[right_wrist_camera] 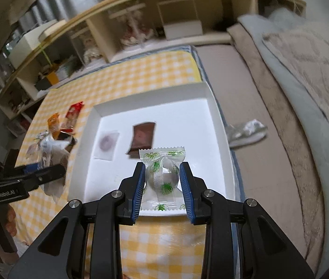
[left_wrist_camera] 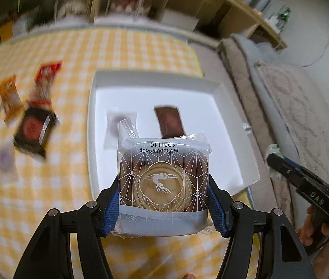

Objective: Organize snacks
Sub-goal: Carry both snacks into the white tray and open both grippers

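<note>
- left gripper (left_wrist_camera: 164,200) clamps mooncake pack (left_wrist_camera: 163,179), right gripper (right_wrist_camera: 162,181) clamps strawberry candy (right_wrist_camera: 162,176), both over white tray (right_wrist_camera: 220,125) near edge
- tray mostly bare
- only left view shows loose snacks (left_wrist_camera: 34,132) clearly

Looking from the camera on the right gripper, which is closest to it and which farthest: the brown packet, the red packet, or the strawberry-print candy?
1. Strawberry-print candy: held between the right gripper fingers.
2. Brown packet: just beyond, inside the white tray.
3. Red packet: farthest, out on the checked cloth, left of the tray.
</note>
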A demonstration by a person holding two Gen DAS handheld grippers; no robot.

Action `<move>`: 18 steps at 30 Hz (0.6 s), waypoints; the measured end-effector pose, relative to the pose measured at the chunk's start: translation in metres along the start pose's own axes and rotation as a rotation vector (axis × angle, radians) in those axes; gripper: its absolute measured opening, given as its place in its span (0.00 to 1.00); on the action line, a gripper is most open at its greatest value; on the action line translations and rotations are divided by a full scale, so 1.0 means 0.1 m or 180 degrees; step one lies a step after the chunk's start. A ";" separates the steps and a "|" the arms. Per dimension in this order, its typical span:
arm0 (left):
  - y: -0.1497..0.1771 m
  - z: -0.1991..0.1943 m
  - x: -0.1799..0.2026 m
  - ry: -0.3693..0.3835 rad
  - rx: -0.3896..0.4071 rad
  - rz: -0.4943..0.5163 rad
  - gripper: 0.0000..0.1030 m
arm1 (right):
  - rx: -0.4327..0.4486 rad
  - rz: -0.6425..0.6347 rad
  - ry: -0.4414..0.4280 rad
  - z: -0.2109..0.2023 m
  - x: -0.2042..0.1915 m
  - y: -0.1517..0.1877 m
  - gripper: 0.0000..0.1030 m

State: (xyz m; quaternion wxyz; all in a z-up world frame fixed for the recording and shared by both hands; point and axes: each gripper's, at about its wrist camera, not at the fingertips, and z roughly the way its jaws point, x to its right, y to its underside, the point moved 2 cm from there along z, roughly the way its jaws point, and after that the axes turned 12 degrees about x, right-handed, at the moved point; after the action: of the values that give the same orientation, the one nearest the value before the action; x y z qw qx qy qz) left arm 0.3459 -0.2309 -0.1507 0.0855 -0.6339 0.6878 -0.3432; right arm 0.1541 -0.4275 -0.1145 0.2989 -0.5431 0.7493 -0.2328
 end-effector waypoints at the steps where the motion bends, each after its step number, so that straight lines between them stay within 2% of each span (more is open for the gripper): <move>1: 0.00 0.09 -0.02 -0.0011 -0.0047 -0.0041 0.61 | -0.0022 0.0021 0.0012 0.03 0.04 0.02 0.30; 10: -0.02 0.73 -0.31 -0.0195 -0.0328 -0.0290 0.61 | -0.0247 0.0049 0.0064 0.32 0.19 0.12 0.30; 18: -0.13 1.00 -0.31 -0.0281 -0.0313 -0.0203 0.61 | -0.0381 0.0026 0.0178 0.59 0.29 0.10 0.30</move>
State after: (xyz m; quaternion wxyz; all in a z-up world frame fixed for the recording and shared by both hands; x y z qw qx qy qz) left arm 0.4172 -0.2379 -0.2277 0.0735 -0.6734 0.6789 -0.2833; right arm 0.1820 -0.4535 -0.1686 0.2457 -0.5502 0.7722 -0.2014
